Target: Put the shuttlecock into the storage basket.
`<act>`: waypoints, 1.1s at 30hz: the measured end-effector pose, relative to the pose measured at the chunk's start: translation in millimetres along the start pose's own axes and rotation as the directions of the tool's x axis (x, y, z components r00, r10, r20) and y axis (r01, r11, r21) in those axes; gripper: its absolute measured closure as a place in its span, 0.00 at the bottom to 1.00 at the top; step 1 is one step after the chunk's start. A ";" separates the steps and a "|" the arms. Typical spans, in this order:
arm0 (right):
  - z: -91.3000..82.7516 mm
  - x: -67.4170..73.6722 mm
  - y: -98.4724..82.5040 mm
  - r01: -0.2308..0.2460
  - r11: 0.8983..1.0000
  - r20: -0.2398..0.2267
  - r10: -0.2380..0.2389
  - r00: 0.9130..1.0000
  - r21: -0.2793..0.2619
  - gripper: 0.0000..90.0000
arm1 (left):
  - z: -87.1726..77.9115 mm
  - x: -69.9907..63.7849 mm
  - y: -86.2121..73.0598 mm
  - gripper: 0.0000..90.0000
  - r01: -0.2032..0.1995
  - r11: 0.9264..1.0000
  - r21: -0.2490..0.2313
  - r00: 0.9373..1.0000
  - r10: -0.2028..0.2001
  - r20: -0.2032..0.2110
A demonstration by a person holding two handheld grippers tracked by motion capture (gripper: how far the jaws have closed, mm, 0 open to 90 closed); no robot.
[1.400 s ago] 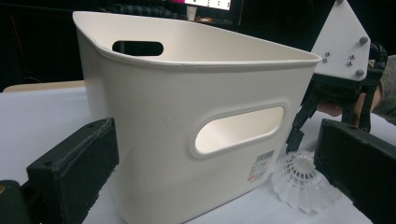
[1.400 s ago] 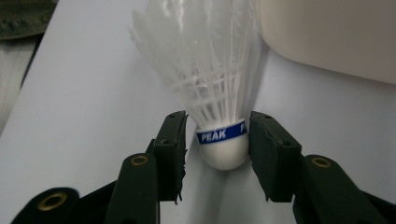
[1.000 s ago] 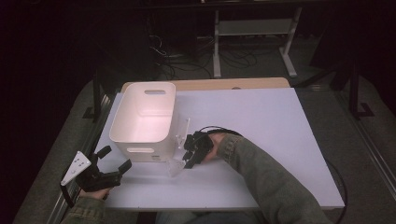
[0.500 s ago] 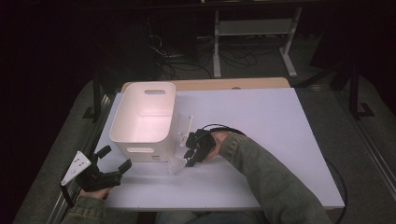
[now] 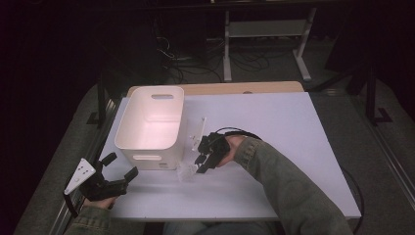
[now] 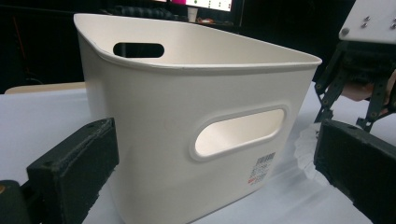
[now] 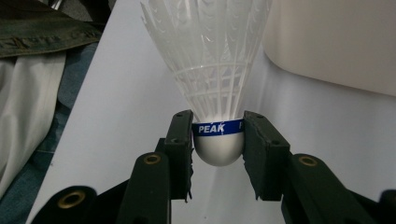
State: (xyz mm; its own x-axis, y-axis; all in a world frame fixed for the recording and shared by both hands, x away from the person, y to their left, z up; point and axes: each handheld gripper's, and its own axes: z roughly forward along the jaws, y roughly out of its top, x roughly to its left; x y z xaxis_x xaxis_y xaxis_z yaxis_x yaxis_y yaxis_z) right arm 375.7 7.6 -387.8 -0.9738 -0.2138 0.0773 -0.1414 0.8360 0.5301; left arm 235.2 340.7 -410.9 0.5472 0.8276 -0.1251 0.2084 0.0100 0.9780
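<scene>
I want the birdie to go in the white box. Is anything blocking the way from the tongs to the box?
Only the box's own side wall. The right tongs grip the shuttlecock low beside the white box, so it must rise over the rim. The box looks empty.

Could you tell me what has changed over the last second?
Hardly anything: the right gripper stays shut on the shuttlecock beside the white bin, perhaps shifting slightly. The left gripper remains open at the table's near-left corner, and the bin has not moved.

White bin [image 5: 151, 126], white shuttlecock [image 7: 210, 60] with blue band, black claw [image 7: 218, 140]
</scene>
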 end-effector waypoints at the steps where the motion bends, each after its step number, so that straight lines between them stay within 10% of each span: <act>1: -2.6 1.0 -0.2 -0.008 1.000 0.000 0.008 1.000 -0.003 0.70 | 0.1 0.0 -0.1 0.00 0.000 1.000 0.001 1.000 0.000 0.001; 33: -63.9 22.9 6.4 -0.009 0.992 0.028 0.012 1.000 -0.128 0.70 | 0.5 0.5 0.1 0.00 -0.007 1.000 0.005 1.000 0.007 -0.002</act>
State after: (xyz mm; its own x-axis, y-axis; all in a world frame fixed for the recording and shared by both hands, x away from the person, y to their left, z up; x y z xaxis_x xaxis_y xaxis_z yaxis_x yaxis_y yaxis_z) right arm 363.9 -24.2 -328.7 -0.9801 -0.1893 0.0603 -0.1091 0.7664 0.6330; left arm 235.9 340.8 -411.0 0.5471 0.8288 -0.1175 0.2083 0.0012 0.9781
